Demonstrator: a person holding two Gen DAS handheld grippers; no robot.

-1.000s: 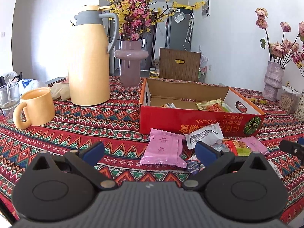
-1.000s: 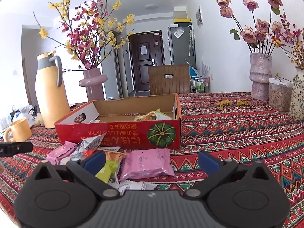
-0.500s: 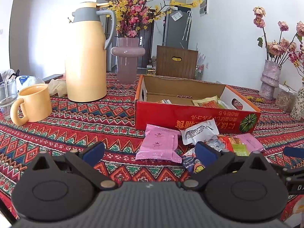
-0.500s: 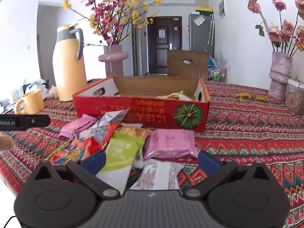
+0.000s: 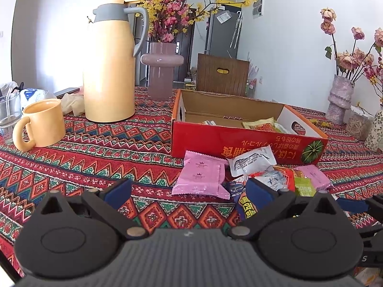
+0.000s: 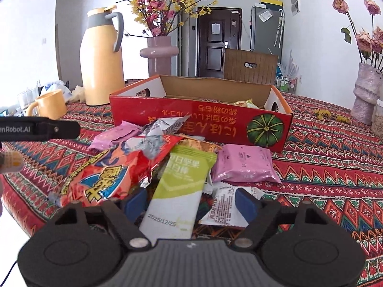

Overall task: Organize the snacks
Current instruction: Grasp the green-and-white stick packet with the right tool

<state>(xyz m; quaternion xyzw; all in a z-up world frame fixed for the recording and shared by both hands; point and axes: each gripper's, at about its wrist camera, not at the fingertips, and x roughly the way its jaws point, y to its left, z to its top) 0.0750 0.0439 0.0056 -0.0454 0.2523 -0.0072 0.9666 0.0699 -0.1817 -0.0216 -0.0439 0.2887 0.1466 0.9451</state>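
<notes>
A red cardboard box (image 5: 239, 143) (image 6: 191, 119) stands open on the patterned tablecloth with a few snacks inside. In front of it lies a pile of packets: a pink packet (image 5: 199, 177), a white one (image 5: 251, 161), a red-orange chip bag (image 6: 107, 177), a green-and-white packet (image 6: 182, 181) and another pink packet (image 6: 241, 165). My right gripper (image 6: 190, 202) is low over the pile and its jaws are closing, with the green-and-white packet between them; the pads do not visibly press it. My left gripper (image 5: 189, 192) hovers open before the first pink packet, holding nothing.
A tall yellow thermos (image 5: 110, 71), a yellow mug (image 5: 43, 122) and a glass (image 5: 9, 110) stand at the left. A pink vase (image 5: 160, 71) with blossoms is behind the box, a chair back (image 5: 221, 74) beyond, and a rough vase (image 5: 340, 100) with roses at right.
My right gripper has moved in and down over the pile, and its jaws have narrowed around the green-and-white packet. The left gripper has stayed in place.
</notes>
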